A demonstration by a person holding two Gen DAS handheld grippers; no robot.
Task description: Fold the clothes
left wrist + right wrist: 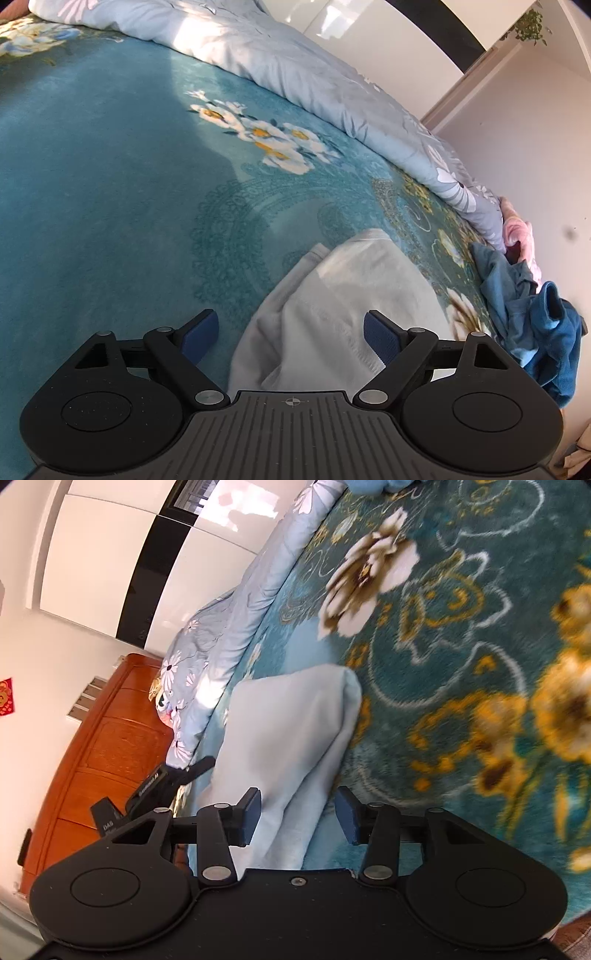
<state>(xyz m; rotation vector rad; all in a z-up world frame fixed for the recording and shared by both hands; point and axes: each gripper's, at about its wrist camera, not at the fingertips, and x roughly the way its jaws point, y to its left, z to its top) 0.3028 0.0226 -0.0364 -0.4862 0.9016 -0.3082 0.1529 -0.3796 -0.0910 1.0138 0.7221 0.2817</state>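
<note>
Folded white garment [343,295] lies between both spread hand-held grippers.

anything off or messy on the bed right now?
Mostly tidy. The white garment lies folded on the blanket, both grippers open over it. The odd spot: blue clothes crumpled in a heap at the blanket's edge, beside a bunched pink cloth under the quilt. No visible damage.

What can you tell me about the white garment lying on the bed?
The white garment is soft, pale knit-looking fabric, partly folded into overlapping layers with one rounded folded end. It lies flat on the teal floral blanket. Both open grippers, left and right, straddle it without pinching.
</note>
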